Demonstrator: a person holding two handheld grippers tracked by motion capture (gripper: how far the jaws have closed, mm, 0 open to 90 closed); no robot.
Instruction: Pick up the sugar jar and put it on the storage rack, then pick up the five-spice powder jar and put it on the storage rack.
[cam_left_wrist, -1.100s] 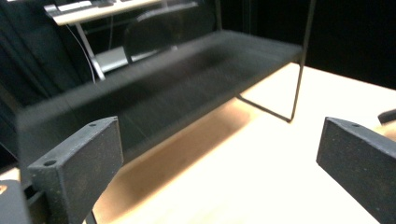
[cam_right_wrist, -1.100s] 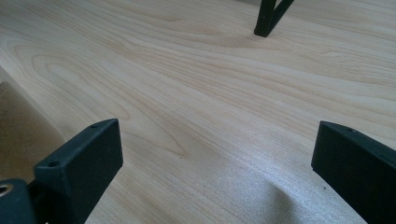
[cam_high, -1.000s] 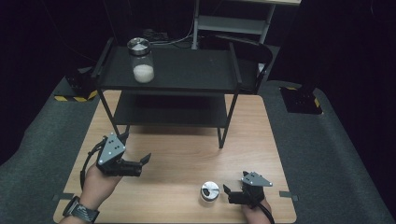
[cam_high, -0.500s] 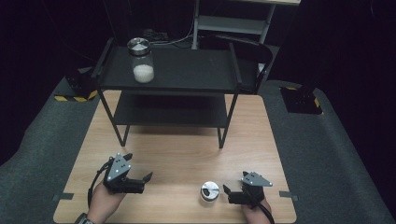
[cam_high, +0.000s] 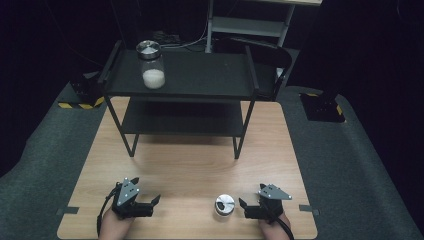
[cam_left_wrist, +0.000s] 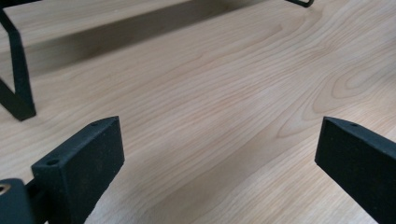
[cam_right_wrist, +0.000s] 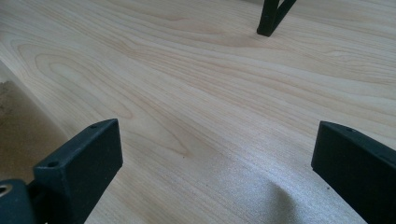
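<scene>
While the small round lid (cam_high: 224, 204) lies flat near the front edge of the counter (cam_high: 200, 165), the right gripper (cam_high: 246, 210) rests just beside it, jaws spread and empty, probably poised to take it. Well apart to the left, the left gripper (cam_high: 152, 204) sits equally wide open. Farther back, the uncapped jar (cam_high: 151, 65) stands upright on the shelf (cam_high: 200, 75), likely awaiting that lid.

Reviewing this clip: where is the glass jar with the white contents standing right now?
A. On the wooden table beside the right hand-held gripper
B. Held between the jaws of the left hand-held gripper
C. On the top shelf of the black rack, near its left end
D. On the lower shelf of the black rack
C: in the high view the glass jar stands upright on the top shelf of the black rack, toward its left end.
</scene>
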